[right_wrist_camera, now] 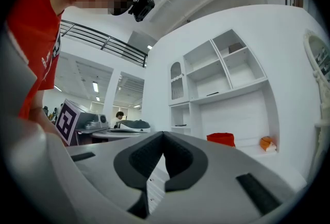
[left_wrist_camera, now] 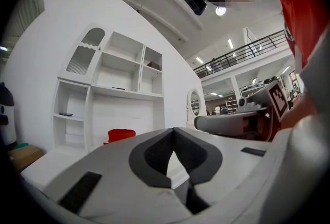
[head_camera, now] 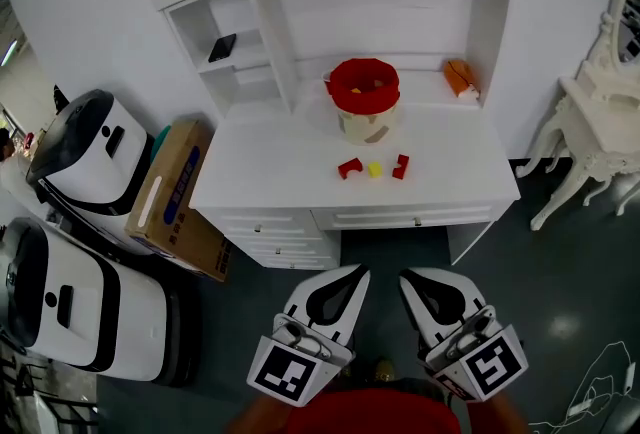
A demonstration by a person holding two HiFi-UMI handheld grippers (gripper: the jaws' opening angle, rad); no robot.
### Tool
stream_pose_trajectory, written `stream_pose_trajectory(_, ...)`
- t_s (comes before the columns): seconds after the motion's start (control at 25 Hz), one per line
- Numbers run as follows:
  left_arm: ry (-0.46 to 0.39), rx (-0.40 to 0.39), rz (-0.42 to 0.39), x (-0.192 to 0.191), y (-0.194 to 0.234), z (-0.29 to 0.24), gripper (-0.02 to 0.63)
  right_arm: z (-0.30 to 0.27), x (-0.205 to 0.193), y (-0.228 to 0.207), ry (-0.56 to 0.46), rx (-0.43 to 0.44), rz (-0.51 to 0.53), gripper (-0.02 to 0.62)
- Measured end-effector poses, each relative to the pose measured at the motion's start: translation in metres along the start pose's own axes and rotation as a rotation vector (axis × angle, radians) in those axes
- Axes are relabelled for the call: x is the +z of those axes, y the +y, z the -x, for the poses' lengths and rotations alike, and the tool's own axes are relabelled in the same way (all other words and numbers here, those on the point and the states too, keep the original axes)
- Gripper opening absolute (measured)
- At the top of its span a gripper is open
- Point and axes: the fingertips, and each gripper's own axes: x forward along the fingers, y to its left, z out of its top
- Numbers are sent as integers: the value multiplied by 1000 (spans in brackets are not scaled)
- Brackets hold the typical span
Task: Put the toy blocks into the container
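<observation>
Room as I log it from the rig: white desk (head_camera: pixel 260 167) with drawers (head_camera: pixel 400 218) beneath and an open shelf hutch (head_camera: pixel 370 7) above, set against white walls (head_camera: pixel 80 22); dark grey floor (head_camera: pixel 560 292); ornate white dressing table (head_camera: pixel 590 137) at the right; cardboard box (head_camera: pixel 178 197) leaning at the desk's left side; ceiling lights (left_wrist_camera: pixel 220 11) and a railed balcony (left_wrist_camera: pixel 258 45) overhead

The dressing table (head_camera: pixel 592 127) is cut by the right edge; the container (head_camera: pixel 362 128) holds pieces too small to tell.
</observation>
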Motion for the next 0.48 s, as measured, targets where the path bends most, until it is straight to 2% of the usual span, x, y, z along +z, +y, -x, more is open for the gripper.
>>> stream_pose_trajectory(0.24, -10, 52, 5, -1, 9, -16, 25, -7, 0, -15, 0, 38, 21, 11)
stream_pose_trajectory(0.48, -7, 63, 11, -6, 25, -31, 26, -20, -5, -30, 9, 44, 24, 11)
